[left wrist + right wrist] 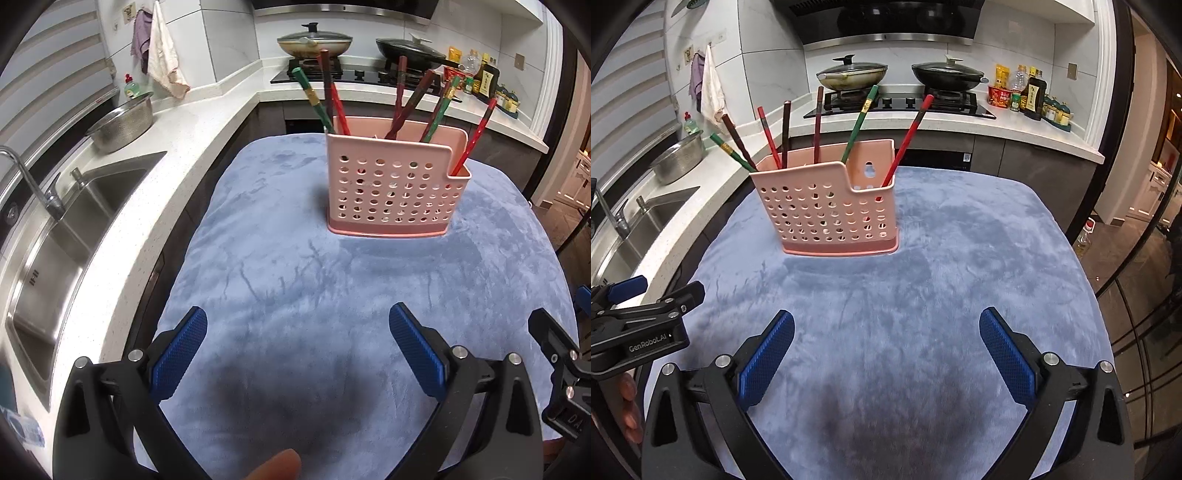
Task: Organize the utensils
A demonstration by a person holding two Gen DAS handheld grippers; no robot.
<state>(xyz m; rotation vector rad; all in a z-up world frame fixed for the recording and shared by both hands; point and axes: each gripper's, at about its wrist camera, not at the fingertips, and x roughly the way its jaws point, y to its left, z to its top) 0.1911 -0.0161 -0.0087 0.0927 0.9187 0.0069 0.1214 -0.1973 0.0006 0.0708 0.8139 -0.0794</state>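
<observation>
Both claws hanging spread, empty: left gripper (297, 354), right gripper (886, 354). Chopsticks (905, 144) standing in pink holder (827, 214) on blue cloth (923, 295). Light, stiff, likely slippery; pinching upper shaft seems best.

A table is being covered by a plush blue-grey cloth (923, 295). It is being flanked by a white speckled stone counter (173, 155) with a stainless steel sink (55, 258), and a black gas hob (897, 105) is being backed by white marble-look wall tiles (768, 55).
</observation>
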